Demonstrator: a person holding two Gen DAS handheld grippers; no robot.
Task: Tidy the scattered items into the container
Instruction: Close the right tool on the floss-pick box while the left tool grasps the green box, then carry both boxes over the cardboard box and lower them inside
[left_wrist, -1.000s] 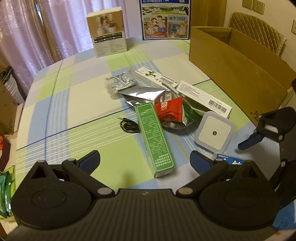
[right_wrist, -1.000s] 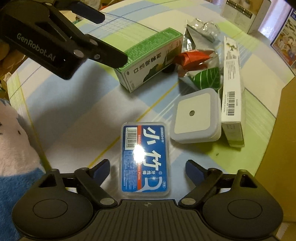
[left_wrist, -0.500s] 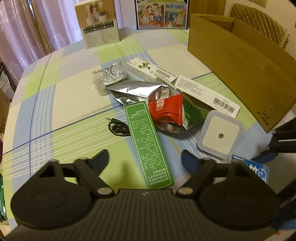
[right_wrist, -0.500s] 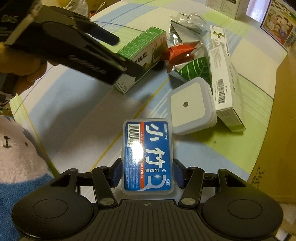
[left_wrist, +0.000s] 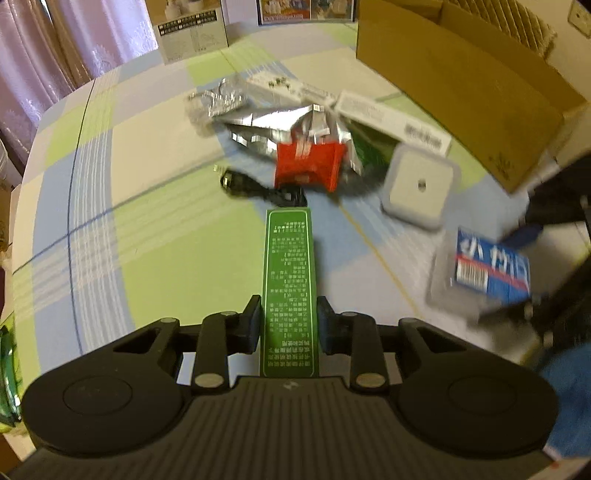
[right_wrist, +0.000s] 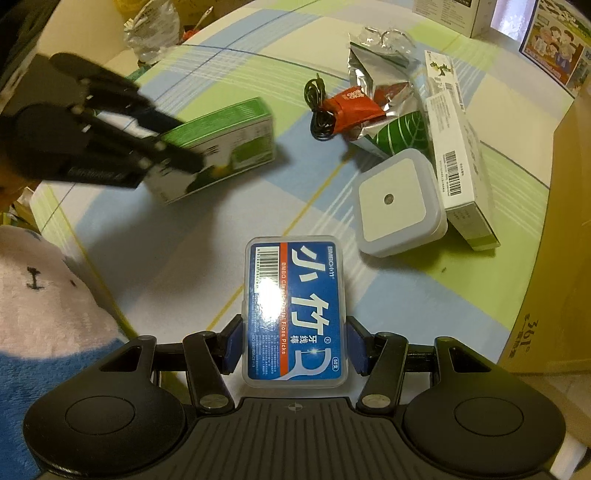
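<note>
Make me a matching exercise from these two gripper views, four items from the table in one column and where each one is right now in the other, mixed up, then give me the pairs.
Things:
1. green box
2. floss pick case
3. red packet
4. white square night light

Places:
A. between the pads of the right gripper
B. on the table beside the long white barcoded box
C. between the closing jaws of the left gripper
D. lying against the silver foil bag, next to the black cable

Pairs: 1-C, 2-A, 3-D, 4-B
</note>
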